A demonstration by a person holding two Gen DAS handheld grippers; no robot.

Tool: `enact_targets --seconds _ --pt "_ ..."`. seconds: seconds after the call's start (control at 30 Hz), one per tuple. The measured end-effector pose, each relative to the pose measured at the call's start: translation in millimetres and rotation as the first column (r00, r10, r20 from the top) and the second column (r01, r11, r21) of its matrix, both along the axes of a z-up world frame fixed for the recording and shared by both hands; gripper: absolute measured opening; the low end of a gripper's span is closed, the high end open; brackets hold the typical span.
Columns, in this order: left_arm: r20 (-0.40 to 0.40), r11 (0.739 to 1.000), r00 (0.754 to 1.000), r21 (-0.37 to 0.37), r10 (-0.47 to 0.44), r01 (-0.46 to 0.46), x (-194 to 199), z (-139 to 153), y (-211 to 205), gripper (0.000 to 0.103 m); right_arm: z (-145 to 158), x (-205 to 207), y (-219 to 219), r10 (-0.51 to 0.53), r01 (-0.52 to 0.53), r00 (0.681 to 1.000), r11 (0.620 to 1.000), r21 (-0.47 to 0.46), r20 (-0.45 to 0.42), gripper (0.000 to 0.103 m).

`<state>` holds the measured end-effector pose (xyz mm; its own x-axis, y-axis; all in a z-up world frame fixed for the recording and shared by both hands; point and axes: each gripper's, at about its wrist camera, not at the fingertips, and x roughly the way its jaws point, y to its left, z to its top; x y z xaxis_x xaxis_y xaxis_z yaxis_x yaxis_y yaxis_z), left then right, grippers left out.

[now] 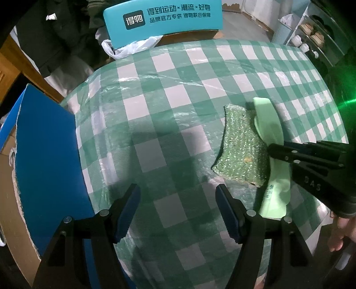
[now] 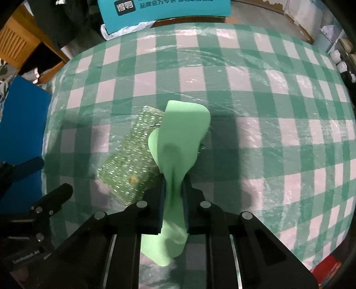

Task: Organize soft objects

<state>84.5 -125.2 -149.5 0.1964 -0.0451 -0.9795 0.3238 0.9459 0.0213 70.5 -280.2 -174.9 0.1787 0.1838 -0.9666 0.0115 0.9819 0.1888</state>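
Note:
A pale green foam insole [image 2: 181, 142] is pinched in my right gripper [image 2: 173, 189], bent and folded between the jaws, just above the table. It shows in the left wrist view [image 1: 270, 124] too, with the right gripper [image 1: 272, 151] shut on its middle. A glittery green scouring sponge [image 2: 128, 164] lies flat on the checked tablecloth [image 2: 244, 93] just left of the insole; in the left wrist view the sponge [image 1: 240, 144] is ahead and right. My left gripper [image 1: 178, 211] is open and empty, low over the cloth, short of the sponge.
A blue-sided cardboard box [image 1: 46, 160] stands at the table's left edge. A teal sign [image 1: 164, 17] and a white plastic bag [image 1: 131, 47] are beyond the far edge. Shelves with white cups [image 1: 304, 44] stand at the right.

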Motion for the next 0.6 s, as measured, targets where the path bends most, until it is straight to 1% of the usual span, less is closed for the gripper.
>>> enact_targets --seconds 0.17,0.23,0.4,0.53,0.6 --pt "-0.004 1.000 1.000 -0.006 -0.002 0.002 1.2 0.9 -7.4 0.072 -0.1 -6.6 -24.1 -0.039 0.039 0.999 0.999 -0.024 -0.009 0.012" --pt "-0.003 1.000 1.000 -0.011 -0.003 0.003 2.0 1.3 -11.2 0.076 -0.2 -10.3 -37.7 -0.062 0.061 0.998 0.997 -0.041 -0.014 0.012" --pt "0.002 0.999 1.000 -0.031 -0.010 0.011 5.6 1.8 -22.9 0.077 -1.3 -15.4 -61.8 -0.108 0.106 0.994 0.992 -0.069 -0.025 0.012" --pt "0.014 0.999 1.000 -0.043 -0.026 0.026 10.2 3.9 -33.8 0.077 -0.9 -15.5 -69.5 -0.122 0.120 0.992 0.991 -0.064 -0.020 0.012" --pt "0.024 0.998 0.999 -0.053 -0.040 0.041 12.4 6.0 -41.4 0.078 -1.9 -16.9 -70.5 -0.112 0.110 0.993 0.992 -0.064 -0.024 0.013"
